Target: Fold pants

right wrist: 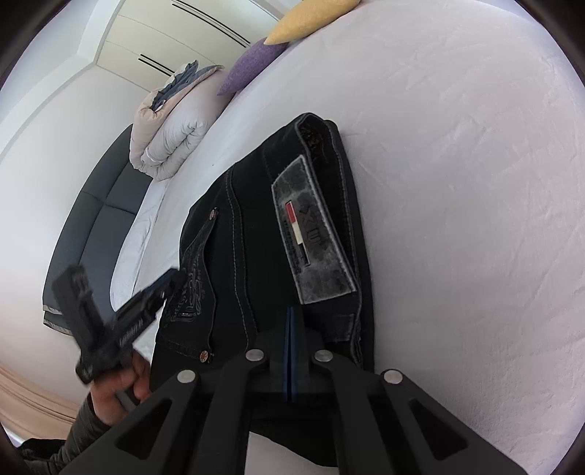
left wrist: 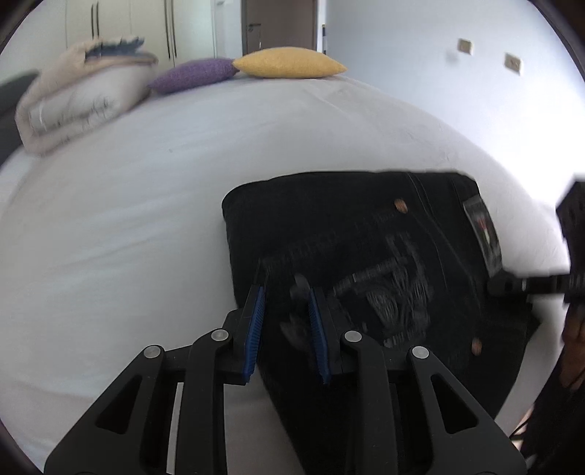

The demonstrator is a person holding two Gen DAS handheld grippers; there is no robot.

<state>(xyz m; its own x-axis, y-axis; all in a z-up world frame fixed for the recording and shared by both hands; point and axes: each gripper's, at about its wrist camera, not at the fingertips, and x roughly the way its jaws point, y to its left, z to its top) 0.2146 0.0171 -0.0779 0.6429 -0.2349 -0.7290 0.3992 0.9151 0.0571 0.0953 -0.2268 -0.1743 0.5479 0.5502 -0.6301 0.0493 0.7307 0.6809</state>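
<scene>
Black folded pants lie on the white bed, back pocket embroidery and a grey waistband label facing up. My left gripper hovers over the pants' near left corner; its blue pads stand a little apart, with no fabric visibly pinched between them. The right wrist view shows the left gripper at the pants' left edge, held by a hand. My right gripper is shut, pads together, over the waistband end just below the label. From the left wrist view it enters from the right edge.
A yellow pillow and a purple pillow lie at the bed's far end, beside a rolled duvet. A dark padded headboard borders the bed. Wardrobe doors and a door stand behind.
</scene>
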